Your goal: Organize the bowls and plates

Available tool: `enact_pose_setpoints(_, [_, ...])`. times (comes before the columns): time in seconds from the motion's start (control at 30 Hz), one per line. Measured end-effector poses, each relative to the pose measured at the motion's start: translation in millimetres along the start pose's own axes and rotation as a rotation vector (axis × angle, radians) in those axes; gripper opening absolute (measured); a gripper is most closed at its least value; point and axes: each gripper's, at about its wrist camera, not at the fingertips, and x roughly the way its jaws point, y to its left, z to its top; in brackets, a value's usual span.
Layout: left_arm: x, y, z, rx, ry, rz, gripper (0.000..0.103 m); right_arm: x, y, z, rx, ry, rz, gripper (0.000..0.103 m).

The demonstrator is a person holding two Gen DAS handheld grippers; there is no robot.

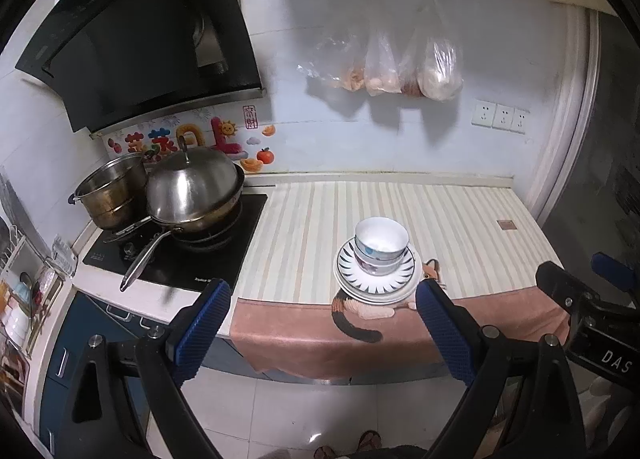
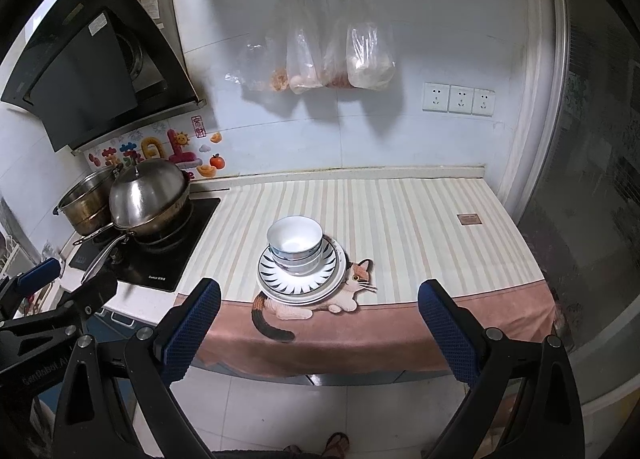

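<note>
White bowls (image 2: 295,245), nested, apparently three, though the lower rims blur together, sitting on stacked plates (image 2: 301,273) with a dark petal pattern, all near the front edge of the striped cloth (image 2: 420,227), partly covering the cat picture (image 2: 354,289). Left gripper (image 1: 323,305) and right gripper (image 2: 319,305) both spread wide, grasping nothing, held off the counter edge, well short of the stack. Off to the left on the black hob (image 2: 168,255), a lidded steel wok (image 2: 150,199) and a pot (image 2: 82,205) behind.
</note>
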Motion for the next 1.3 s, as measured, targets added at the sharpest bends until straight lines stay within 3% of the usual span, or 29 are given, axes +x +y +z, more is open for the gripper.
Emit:
enact_pose_setpoints(0.17, [-1.7, 2.9, 2.4, -0.007, -0.019, 0.006, 0.1, 1.1, 0.9, -1.5, 0.007, -0.001, -0.006, 0.101])
enact_pose_setpoints(1.3, [6.9, 3.6, -4.6, -0.02, 0.012, 0.002, 0.101, 0.0, 4.3, -0.5, 0.006, -0.002, -0.017, 0.101])
